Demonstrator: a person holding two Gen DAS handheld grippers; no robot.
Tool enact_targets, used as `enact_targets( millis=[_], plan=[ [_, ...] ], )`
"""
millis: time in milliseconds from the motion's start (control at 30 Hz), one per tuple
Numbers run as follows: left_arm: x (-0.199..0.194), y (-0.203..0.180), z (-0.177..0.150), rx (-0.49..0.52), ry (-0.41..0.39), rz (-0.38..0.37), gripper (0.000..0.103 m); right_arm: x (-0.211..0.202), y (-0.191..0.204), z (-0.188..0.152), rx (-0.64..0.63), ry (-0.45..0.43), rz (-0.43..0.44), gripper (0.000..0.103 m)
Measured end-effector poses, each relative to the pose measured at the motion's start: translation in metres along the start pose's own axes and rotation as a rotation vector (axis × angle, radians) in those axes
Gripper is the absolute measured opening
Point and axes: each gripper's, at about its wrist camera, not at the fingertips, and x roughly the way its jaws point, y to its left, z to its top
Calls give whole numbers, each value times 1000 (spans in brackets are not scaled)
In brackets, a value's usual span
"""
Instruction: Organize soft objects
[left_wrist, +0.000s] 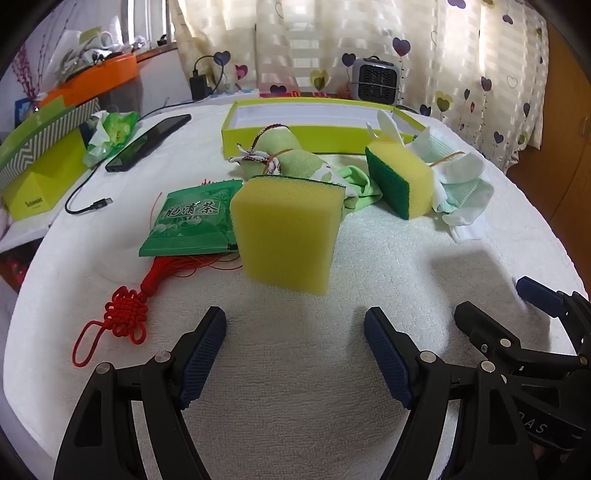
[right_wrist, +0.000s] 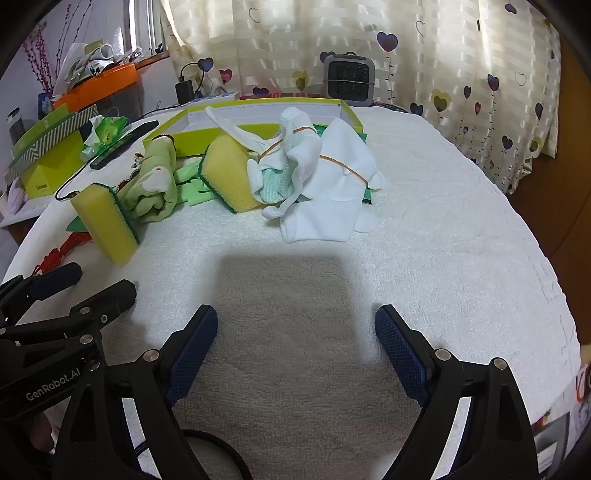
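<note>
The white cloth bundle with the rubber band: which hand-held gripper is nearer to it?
Right. The right hand-held gripper faces the white cloth bundle almost straight on, open. The left hand-held gripper is open before the near sponge, with the bundle farther off to its right.

Heart-print curtain (left_wrist: 461, 55) backlit; white-towelled table (right_wrist: 443, 221).

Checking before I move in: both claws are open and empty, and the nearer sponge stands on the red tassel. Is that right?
Not quite. The nearer sponge stands on the white towel, beside the red tassel, as the left wrist view shows. The left claw and right claw are open and empty.
</note>
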Motion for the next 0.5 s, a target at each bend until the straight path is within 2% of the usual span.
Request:
enact_targets(
  millis=[500],
  plan=[
    [0,-1,1,4,-7,0,77,-1,0,0,-4,-2,-2,88]
  ],
)
